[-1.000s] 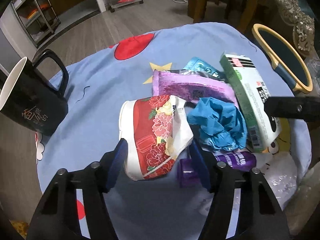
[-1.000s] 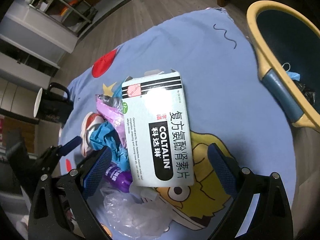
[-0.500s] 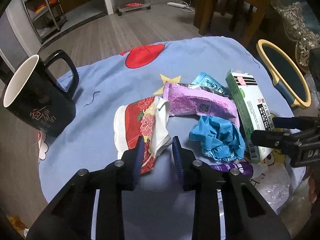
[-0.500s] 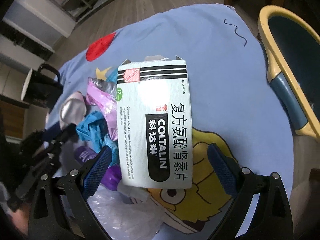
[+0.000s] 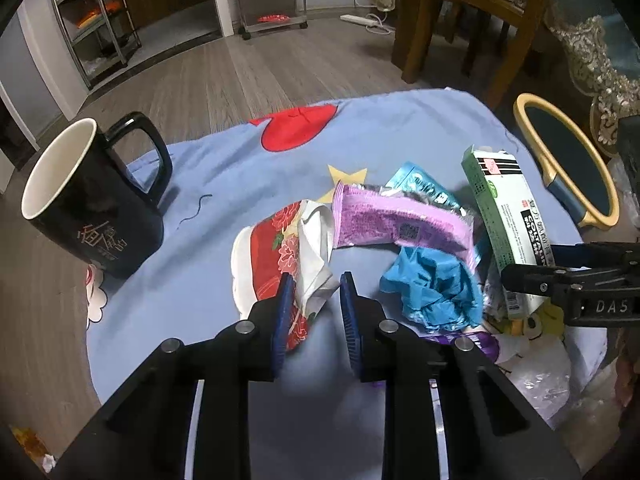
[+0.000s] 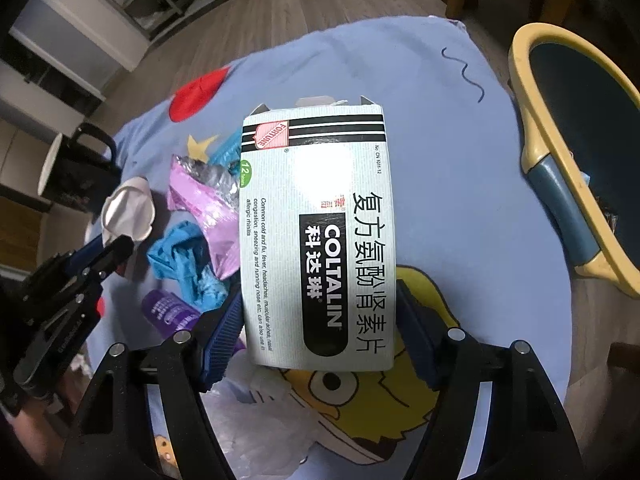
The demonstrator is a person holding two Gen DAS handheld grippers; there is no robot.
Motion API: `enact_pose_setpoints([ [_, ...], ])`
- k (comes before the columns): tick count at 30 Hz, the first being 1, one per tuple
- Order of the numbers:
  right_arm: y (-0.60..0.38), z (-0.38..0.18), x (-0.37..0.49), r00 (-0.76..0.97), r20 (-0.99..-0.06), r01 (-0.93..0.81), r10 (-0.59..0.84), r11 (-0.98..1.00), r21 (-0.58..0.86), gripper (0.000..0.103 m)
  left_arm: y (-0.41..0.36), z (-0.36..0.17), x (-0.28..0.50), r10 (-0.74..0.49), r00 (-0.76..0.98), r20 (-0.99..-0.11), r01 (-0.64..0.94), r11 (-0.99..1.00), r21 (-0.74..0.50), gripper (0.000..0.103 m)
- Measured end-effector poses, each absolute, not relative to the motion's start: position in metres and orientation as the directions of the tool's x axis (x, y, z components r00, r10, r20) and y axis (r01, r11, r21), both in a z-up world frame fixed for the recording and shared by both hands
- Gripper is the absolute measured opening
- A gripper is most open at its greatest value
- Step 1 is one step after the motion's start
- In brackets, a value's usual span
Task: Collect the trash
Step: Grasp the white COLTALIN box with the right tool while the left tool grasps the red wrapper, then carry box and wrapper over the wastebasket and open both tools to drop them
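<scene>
Floor [image 5: 248, 68]: grey wood-look planks, dim indoor light. Metal shelving rack [image 5: 96, 28] at 10 o'clock, low wheeled trolley [image 5: 272, 4] at 12. Wooden chair [image 5: 472, 20] at 1 o'clock; white power strip [image 5: 362, 21] on floor beside it. Worktop [image 5: 224, 168] under blue cartoon-print cloth.

The left wrist view looks low along the left claw [image 5: 314, 300] from the table's [image 5: 224, 168] near edge toward its far edge. The right wrist view sits higher, tilted down over the medicine box [image 6: 316, 236], seemingly near the right edge. Both share the box, blue wad [image 5: 434, 288] and mug [image 5: 88, 200].
</scene>
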State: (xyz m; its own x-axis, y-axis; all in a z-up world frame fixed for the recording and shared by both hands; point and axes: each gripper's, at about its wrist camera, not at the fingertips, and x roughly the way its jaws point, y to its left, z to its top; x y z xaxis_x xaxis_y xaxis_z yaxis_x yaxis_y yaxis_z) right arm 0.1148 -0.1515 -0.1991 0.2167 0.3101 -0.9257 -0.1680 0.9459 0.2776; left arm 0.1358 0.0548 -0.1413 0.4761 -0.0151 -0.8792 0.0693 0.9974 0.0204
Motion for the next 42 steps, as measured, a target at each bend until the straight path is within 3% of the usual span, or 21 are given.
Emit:
enact_pose_setpoints([
  [29, -0.191, -0.149, 0.100, 0.384, -0.845, -0.090, 0.371, 0.926, 0.366, 0.073, 0.062, -0.072, 0.105, -0.047, 0.620, -0.784, 0.036, 0.999, -0.031, 0.022],
  [42, -0.237, -0.093, 0.101, 0.503, -0.773, -0.086, 0.387, 0.912, 0.401, 0.073, 0.040, -0.037, 0.095, -0.109, 0.680, -0.725, 0.110, 0.993, -0.045, 0.022],
])
